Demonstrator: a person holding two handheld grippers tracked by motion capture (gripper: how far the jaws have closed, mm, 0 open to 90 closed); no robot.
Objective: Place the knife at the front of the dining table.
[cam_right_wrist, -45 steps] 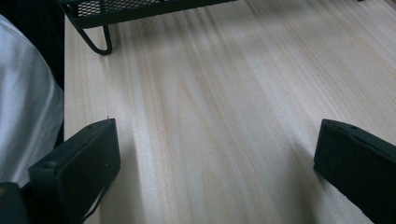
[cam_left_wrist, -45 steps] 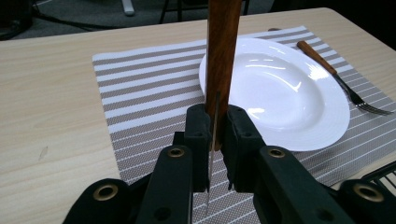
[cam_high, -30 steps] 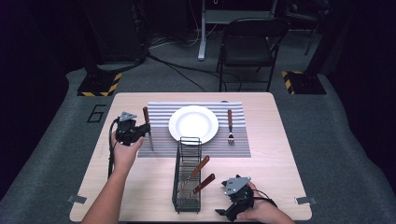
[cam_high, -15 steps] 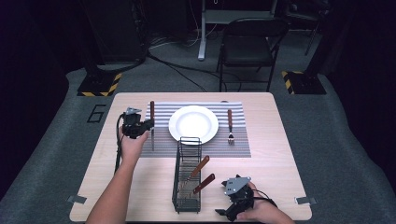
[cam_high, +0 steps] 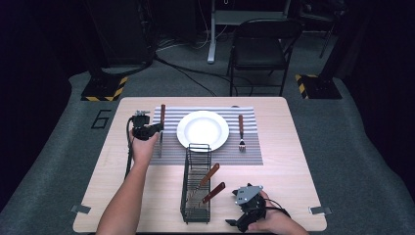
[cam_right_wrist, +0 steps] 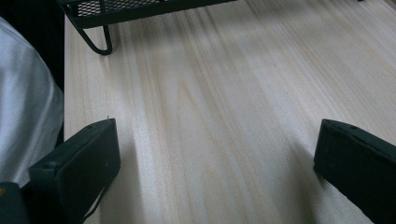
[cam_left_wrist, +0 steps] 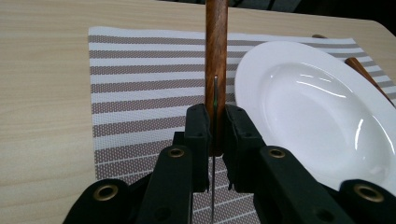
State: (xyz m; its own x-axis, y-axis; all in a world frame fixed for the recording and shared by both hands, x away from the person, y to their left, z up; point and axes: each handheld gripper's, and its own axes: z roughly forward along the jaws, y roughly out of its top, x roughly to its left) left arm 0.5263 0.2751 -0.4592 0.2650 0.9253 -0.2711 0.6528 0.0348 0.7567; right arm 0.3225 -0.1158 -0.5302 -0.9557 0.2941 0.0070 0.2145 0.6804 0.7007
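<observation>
Left gripper (cam_left_wrist: 214,135) clamps the knife (cam_left_wrist: 216,56); right gripper (cam_right_wrist: 215,154) rests agape. We lower it flat beside the plate (cam_left_wrist: 322,107), parallel to the placemat (cam_left_wrist: 140,79) stripes' edge.

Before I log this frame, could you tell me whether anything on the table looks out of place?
Only slightly: the wooden-handled fork lies right of the white round plate, while the left claw holds a wooden-handled knife at its left.

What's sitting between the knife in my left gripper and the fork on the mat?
The white plate lies between the knife and the fork, all on the striped mat; the high view shows it.
</observation>
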